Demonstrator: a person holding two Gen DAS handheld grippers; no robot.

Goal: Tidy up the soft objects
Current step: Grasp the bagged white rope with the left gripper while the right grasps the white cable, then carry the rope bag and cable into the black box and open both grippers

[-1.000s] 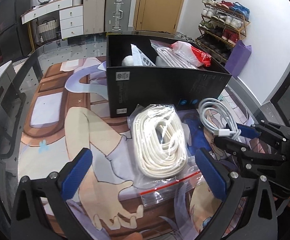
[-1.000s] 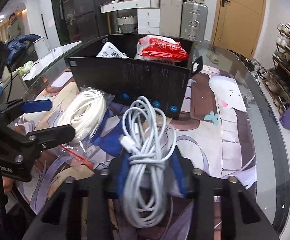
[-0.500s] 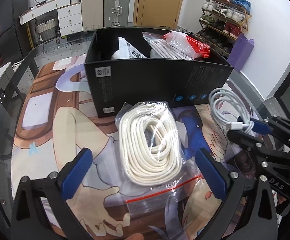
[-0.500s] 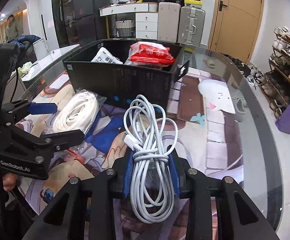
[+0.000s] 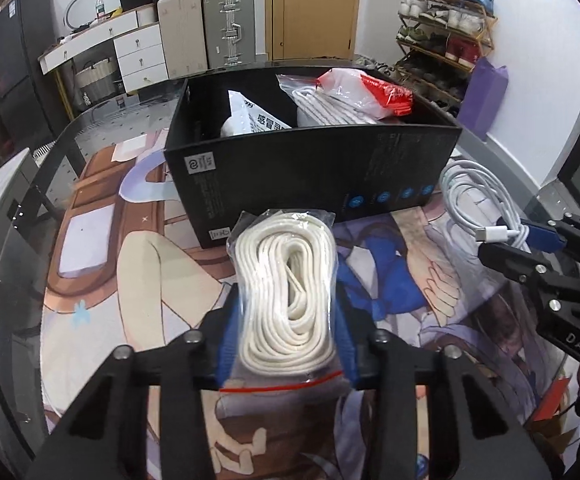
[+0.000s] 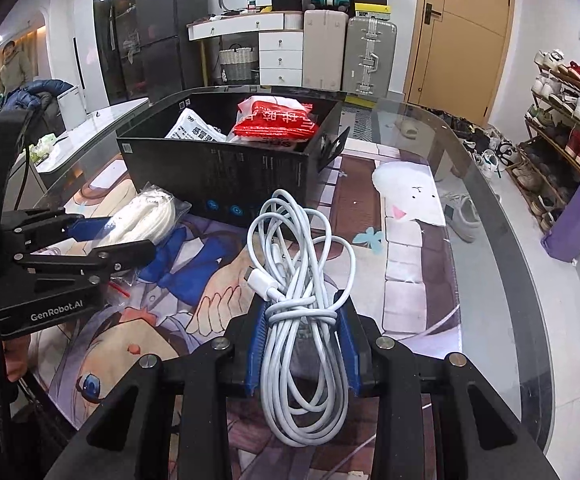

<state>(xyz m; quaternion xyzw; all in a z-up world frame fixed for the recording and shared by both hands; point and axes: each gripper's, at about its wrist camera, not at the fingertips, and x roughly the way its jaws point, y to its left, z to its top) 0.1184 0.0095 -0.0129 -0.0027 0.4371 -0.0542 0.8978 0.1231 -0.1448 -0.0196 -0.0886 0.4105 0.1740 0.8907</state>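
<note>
Fingers: your left gripper (image 5: pixel 288 344) pinches the bagged white rope coil (image 5: pixel 288 292) | right gripper (image 6: pixel 301 344) clamps the white charging cable bundle (image 6: pixel 299 280) | lift both clear over the black cardboard box (image 5: pixel 313 172) wall before releasing.

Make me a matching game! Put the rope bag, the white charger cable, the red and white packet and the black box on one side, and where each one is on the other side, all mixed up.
Things:
1. bagged white rope
2. white charger cable
3. red and white packet
4. black box

Places:
A. inside the box
B. pinched in the left gripper
C. standing on the picture mat
D. pinched in the right gripper

Right pairs: 1-B, 2-D, 3-A, 4-C
</note>
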